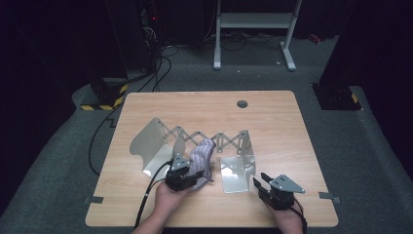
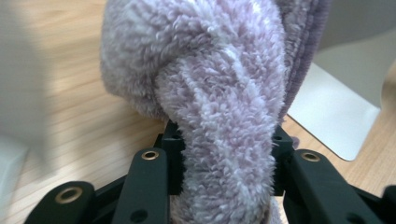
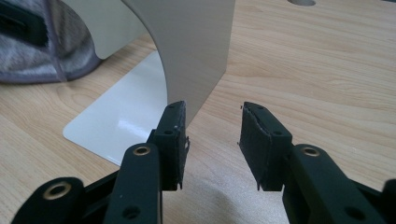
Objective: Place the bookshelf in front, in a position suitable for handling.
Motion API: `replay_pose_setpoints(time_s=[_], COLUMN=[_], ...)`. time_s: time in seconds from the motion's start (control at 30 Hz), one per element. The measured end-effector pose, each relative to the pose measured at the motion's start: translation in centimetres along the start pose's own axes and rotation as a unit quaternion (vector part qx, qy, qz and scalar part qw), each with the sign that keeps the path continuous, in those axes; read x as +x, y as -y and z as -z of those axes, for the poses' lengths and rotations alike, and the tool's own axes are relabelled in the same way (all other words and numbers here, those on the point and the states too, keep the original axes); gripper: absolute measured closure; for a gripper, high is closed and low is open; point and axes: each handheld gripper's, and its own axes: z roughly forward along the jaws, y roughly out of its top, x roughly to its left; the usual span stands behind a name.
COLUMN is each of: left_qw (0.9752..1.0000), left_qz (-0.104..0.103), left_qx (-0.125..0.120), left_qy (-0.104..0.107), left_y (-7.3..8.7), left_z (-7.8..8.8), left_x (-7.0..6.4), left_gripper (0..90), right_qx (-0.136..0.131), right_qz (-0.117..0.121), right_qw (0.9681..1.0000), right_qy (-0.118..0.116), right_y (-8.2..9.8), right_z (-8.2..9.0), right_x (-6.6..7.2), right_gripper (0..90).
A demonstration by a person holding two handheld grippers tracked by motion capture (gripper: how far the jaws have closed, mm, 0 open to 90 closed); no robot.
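Towel pinched in left claw, right claw apart, near rack.

Pale lilac fleece cloth with a darker purple edge — light wood-grain worktop — silvery-white metal rack — black tongs, grey carpet floor

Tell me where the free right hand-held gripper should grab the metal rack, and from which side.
Probably the upright edge of the rack's right end plate, approached from the person's side. That plate is thin and stands vertical just ahead of the open right hand-held gripper, so it should fit between the jaws; its flat foot lies flush on the table.
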Motion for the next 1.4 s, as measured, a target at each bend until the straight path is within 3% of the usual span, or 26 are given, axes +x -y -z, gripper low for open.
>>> replay_pose_setpoints(time_s=[0.2, 0.43, 1.1, 1.4], left_qw=[0.9993, 0.9986, 0.9939, 0.9926], left_qz=[0.027, 0.033, 0.078, 0.073], left_qx=[-0.020, -0.022, -0.036, -0.039], left_qy=[-0.015, -0.035, -0.069, -0.089], left_y=[0.2, 0.3, 0.8, 0.9], left_z=[1.8, 2.1, 4.0, 4.3], left_x=[2.1, 2.9, 6.3, 6.9], left_gripper=[62.8, 62.8, 63.1, 63.1], right_qx=[0.000, 0.001, -0.004, -0.005], right_qz=[0.001, -0.001, 0.000, 0.001], right_qw=[1.0000, 1.0000, 1.0000, 1.0000], right_qy=[0.004, 0.006, 0.009, 0.008], right_y=[-0.1, 0.0, -0.1, -0.1], right_z=[0.0, 0.1, 0.3, 0.3], right_x=[0.2, 0.0, -0.2, -0.1], right_gripper=[58.9, 58.2, 57.6, 57.7])
